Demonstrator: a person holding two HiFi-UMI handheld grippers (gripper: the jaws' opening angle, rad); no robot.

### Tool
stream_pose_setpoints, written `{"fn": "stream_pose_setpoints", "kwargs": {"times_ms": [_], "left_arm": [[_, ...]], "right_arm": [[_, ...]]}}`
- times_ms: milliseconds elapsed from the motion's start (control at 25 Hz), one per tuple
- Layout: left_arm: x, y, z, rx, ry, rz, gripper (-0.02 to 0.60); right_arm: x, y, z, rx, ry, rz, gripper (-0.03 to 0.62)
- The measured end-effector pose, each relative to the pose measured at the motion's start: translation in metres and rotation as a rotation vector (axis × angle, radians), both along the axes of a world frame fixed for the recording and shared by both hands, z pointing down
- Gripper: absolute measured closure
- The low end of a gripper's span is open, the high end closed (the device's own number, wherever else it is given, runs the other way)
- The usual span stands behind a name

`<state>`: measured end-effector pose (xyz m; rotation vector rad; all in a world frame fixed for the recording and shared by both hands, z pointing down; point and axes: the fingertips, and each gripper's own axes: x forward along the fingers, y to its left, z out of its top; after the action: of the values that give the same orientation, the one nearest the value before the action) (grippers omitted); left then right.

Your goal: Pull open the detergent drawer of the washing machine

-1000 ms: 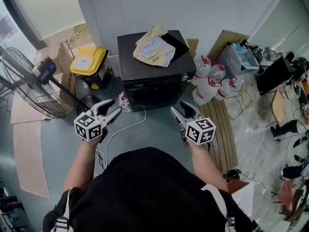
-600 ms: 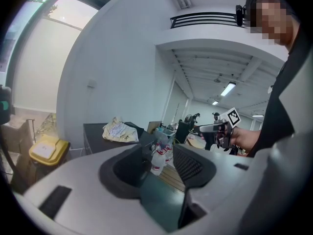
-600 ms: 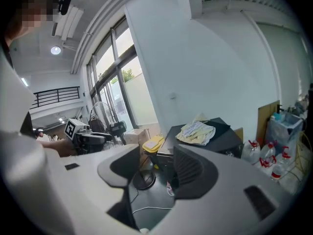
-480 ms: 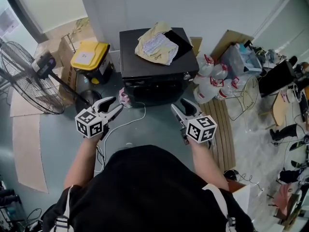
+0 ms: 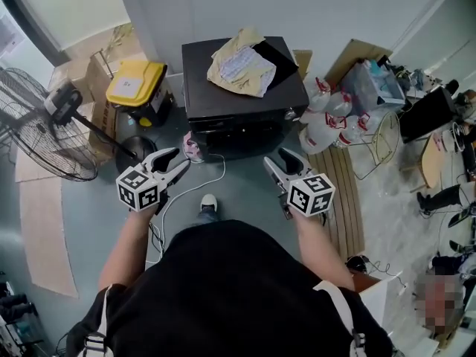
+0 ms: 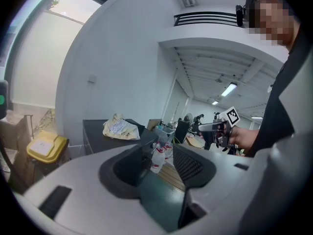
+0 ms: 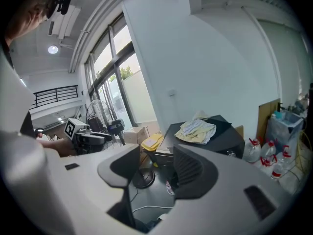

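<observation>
Ok, approach phase, nothing touched yet. Washer (image 5: 201, 95) sits on the floor against the wall, straight ahead of me, between the yellow bin (image 5: 134, 84) on its left and the bottles (image 5: 327, 121) on its right. A crumpled cloth (image 5: 239, 67) lies on its lid.

Left gripper (image 5: 172, 162): jaws apart, nothing between them; its own view shows only floor and the washer's corner through the gap. Right gripper (image 5: 277, 162): the same, jaws apart and empty, with floor and cable (image 5: 197, 188) behind the gap. Both hang well short of the washer, level with each other, either side of my shoe (image 5: 209, 202).

I can't pick the drawer out in any view. The front panel (image 5: 238, 136) is dark and foreshortened from above. The right gripper view shows a small shiny knob (image 7: 228, 152) at the panel's right end and nothing clearer. My guess is that the drawer sits in the top strip of that panel.

Orientation: the front faces me, toward the bottom of the head view. The panel's long axis runs left-right. Drawer travel should run front-to-back, straight out toward me.

Next move, as I read it: step in, drop one gripper to panel height, find the drawer lip, close on it, then pull straight back along that axis. Watch the cable underfoot.
</observation>
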<state>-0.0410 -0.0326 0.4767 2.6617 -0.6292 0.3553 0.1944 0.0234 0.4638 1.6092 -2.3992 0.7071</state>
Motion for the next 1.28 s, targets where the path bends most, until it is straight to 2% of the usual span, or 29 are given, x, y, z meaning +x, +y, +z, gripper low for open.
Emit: {"fn": "stream_pose_setpoints", "kwargs": {"times_ms": [1280], "left_arm": [[-0.003, -0.158, 0.008, 0.000, 0.011, 0.070, 0.376]], "right_arm": [[-0.004, -0.115, 0.005, -0.035, 0.027, 0.094, 0.376]]}}
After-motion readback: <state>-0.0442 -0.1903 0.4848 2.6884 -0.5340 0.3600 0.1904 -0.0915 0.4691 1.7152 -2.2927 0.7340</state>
